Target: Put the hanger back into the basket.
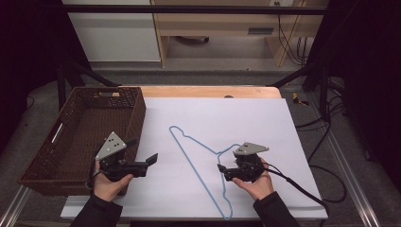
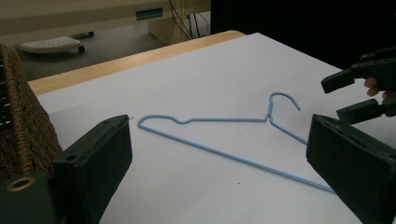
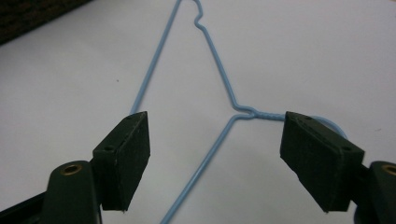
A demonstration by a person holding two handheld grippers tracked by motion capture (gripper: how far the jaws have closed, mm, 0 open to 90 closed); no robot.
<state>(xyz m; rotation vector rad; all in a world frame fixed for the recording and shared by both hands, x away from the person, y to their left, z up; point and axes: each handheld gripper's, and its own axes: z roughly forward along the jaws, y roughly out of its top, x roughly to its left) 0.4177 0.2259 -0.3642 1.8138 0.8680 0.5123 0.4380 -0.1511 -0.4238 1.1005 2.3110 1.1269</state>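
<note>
A light-blue wire hanger [image 1: 193, 163] lies flat on the white sheet [image 1: 213, 113], its hook towards the right hand. My left gripper [image 1: 142, 150] is held beside the basket, left of the hanger, open and empty. In the left gripper view the hanger [image 2: 224, 120] lies beyond the wide-apart jaws of that gripper [image 2: 219, 126]. My right gripper [image 1: 226, 161] is open just above the hanger's neck and hook. In the right gripper view the twisted neck [image 3: 261, 114] sits between the jaws of that gripper [image 3: 215, 116], close to the right one. The right gripper [image 2: 343, 97] also appears open in the left gripper view.
A dark brown wicker basket [image 1: 85, 127] stands at the table's left, nothing visible inside. The wooden table edge [image 1: 208, 91] runs behind the sheet. Cables trail on the floor at the right. The basket's wall [image 2: 18, 116] is close to my left jaw.
</note>
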